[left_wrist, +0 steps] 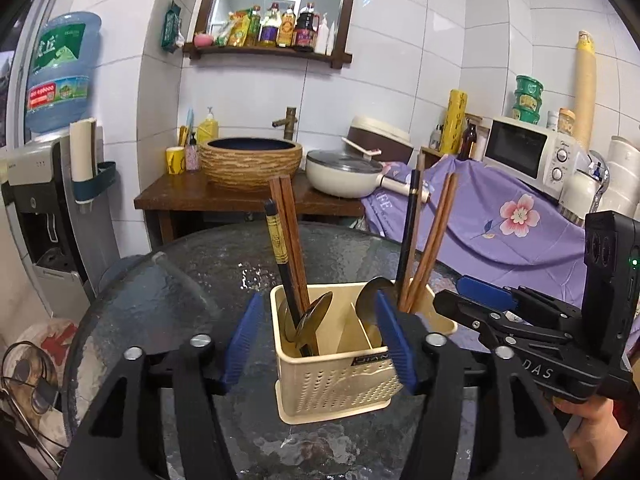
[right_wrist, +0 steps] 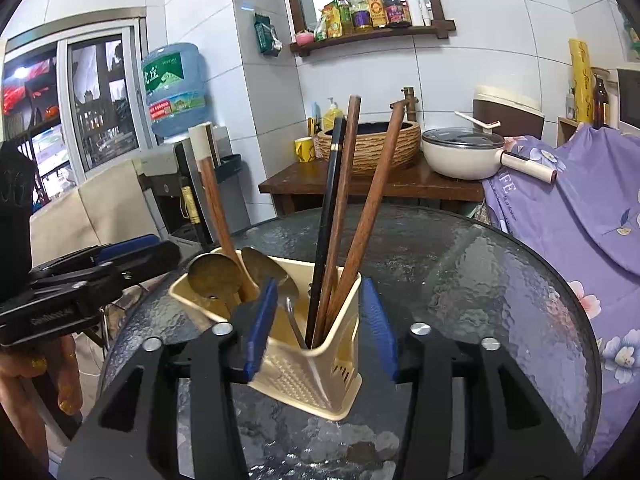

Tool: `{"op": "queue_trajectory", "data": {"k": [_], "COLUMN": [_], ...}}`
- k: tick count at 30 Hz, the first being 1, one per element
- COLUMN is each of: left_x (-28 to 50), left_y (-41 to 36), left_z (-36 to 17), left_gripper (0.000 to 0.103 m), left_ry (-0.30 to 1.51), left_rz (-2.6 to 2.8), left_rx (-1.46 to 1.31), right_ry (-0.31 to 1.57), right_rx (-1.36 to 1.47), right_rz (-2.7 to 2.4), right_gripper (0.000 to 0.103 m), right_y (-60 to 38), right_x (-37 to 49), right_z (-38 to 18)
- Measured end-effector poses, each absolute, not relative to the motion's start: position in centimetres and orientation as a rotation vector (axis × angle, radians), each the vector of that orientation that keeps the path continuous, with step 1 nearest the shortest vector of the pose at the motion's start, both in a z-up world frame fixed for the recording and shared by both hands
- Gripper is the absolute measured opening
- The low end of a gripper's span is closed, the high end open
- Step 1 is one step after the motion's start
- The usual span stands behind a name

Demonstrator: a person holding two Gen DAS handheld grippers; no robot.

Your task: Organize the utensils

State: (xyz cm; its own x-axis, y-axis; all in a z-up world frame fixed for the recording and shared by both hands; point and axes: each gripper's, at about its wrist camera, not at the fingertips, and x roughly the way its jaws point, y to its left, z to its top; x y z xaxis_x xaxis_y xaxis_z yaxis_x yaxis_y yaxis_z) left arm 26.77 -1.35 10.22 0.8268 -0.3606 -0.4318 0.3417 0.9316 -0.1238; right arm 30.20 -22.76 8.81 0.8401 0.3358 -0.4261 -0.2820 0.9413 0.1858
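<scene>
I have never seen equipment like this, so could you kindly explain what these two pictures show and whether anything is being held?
There is no robot here: a person carries a hand-held claw in each hand, and each claw has a wide-angle camera looking along its two blue-padded fingers. One picture is from the left claw, the other from the right claw; each also catches the other claw at its edge.

On the round glass table stands a cream utensil holder with divided sections. Chopsticks and spoons stand in it.

Both claws are open with the holder between their fingers, but the pads do not press on it, so nothing is held.
</scene>
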Motion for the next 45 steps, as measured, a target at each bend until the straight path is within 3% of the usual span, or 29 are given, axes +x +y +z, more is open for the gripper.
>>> {"op": "queue_trajectory", "data": {"k": [4, 6, 8, 12, 19, 30, 45], "left_x": [23.9, 21.9, 20.4, 17.2, 11.5, 3.5, 1.0], "left_y": [-0.5, 0.2, 0.6, 0.6, 0.5, 1.5, 2.5], "left_z": [10.7, 10.5, 10.2, 8.9, 5.4, 2.2, 0.5], "left_gripper": [0.094, 0.096, 0.096, 0.096, 0.096, 0.096, 0.097], "left_ry": [0.396, 0.347, 0.332, 0.304, 0.264, 0.222, 0.183], "left_rz": [-0.349, -0.330, -0.333, -0.304, -0.193, -0.185, -0.160], "left_rx": [-0.058, -0.074, -0.074, -0.039, 0.061, -0.016, -0.053], "right_ry": [0.428, 0.398, 0.362, 0.303, 0.207, 0.150, 0.177], "right_rx": [0.112, 0.109, 0.104, 0.077, -0.024, 0.013, 0.025], "right_rz": [0.314, 0.305, 0.303, 0.286, 0.232, 0.215, 0.199], "right_gripper": [0.060, 0.073, 0.076, 0.095, 0.097, 0.097, 0.097], "right_y": [-23.1, -23.3, -23.3, -22.9, -21.2, -20.3, -20.8], "right_x": [27.2, 25.5, 23.3, 19.3, 12.2, 3.8, 0.2], "right_z": [9.5, 9.7, 9.8, 9.4, 7.0, 3.3, 0.4]}}
